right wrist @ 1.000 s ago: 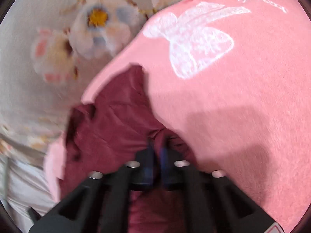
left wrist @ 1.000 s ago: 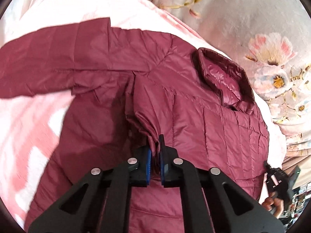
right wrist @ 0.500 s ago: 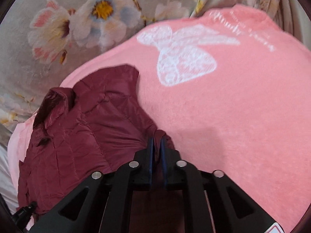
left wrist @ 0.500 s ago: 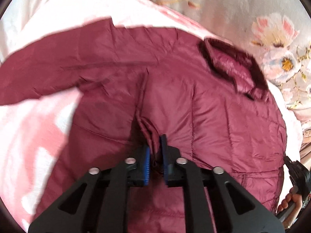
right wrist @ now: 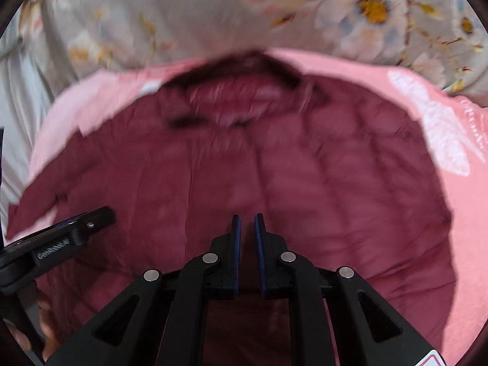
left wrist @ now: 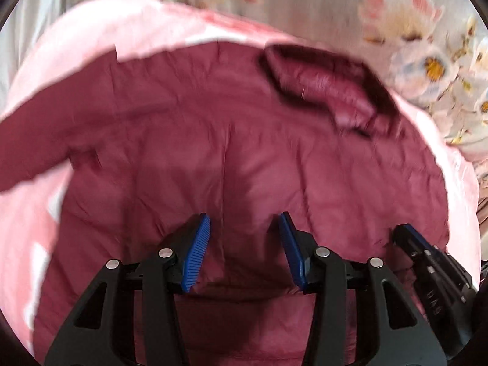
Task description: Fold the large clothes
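While the quilted maroon puffer jacket point(left wrist: 244, 152) lies spread on the pink fleece blanket point(left wrist: 27, 228), collar at 12 o'clock, folding's barely begun: left claw point(left wrist: 245, 251) just opened, nothing between; right claw point(right wrist: 247, 253) slightly ajar, empty.

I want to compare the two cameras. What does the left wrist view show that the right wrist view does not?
Only the left wrist view shows the left gripper from behind, its jaws just opened wide with nothing between them. Only the right wrist view shows the white bow print on the pink blanket, and the right gripper with a narrow empty gap. Both show the maroon jacket spread flat, its collar and the floral bedding.
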{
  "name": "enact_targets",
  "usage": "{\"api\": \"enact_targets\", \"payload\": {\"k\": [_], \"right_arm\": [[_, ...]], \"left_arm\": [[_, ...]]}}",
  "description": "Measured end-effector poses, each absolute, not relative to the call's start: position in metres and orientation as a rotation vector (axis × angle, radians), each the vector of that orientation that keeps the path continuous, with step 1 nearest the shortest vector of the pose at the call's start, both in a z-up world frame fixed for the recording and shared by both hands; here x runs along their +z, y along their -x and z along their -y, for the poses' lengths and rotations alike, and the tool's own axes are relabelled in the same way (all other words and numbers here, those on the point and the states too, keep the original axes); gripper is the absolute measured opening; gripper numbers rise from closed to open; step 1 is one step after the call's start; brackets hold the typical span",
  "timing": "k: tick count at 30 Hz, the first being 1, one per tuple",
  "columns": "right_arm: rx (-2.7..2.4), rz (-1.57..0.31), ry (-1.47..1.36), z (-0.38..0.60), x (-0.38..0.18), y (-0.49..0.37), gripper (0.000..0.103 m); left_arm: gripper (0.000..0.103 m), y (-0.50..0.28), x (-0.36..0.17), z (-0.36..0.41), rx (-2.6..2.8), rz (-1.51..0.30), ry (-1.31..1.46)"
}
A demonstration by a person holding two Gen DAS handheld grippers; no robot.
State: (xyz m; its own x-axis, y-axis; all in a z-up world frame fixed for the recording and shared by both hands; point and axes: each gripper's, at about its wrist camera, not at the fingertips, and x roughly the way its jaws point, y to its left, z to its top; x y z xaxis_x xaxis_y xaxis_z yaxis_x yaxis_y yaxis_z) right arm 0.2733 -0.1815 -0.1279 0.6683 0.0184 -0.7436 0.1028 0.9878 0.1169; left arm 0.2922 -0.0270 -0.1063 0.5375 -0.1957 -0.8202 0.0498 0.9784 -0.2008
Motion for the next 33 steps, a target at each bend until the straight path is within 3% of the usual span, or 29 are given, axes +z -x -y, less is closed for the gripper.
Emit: {"api": "enact_targets", "payload": {"k": [18,21,25,26,28,29,33], "right_arm": [[-0.074,-0.827,-0.138,0.177,-0.154,-0.26,0.007],[-0.077,-0.828,-0.125,0.177,-0.153,-0.26,0.007],[-0.045,-0.837,-0.175,0.187,-0.148,-0.255,0.008],[-0.047,-0.837,-0.178,0.187,-0.145,-0.251,0.013],[-0.047,-0.815,-0.194,0.186,-0.135,-0.23,0.031],[-0.045,-0.806,-0.204,0.182,-0.132,-0.221,0.039],[-0.003,-0.816,-0.179,0.157,-0.129,-0.185,0.043]], "left_arm": [[0.048,-0.266,-0.123,0.037,-0.126,-0.872,0.051],[0.062,-0.266,-0.121,0.032,-0.18,-0.871,0.108],[0.065,-0.255,-0.105,-0.006,-0.187,-0.893,0.27],[0.066,-0.248,-0.097,-0.028,-0.176,-0.885,0.34],[0.087,-0.239,-0.086,-0.069,-0.132,-0.856,0.429],[0.089,-0.234,-0.081,-0.092,-0.09,-0.836,0.468],[0.09,-0.224,-0.081,-0.219,0.137,-0.81,0.663]]}}
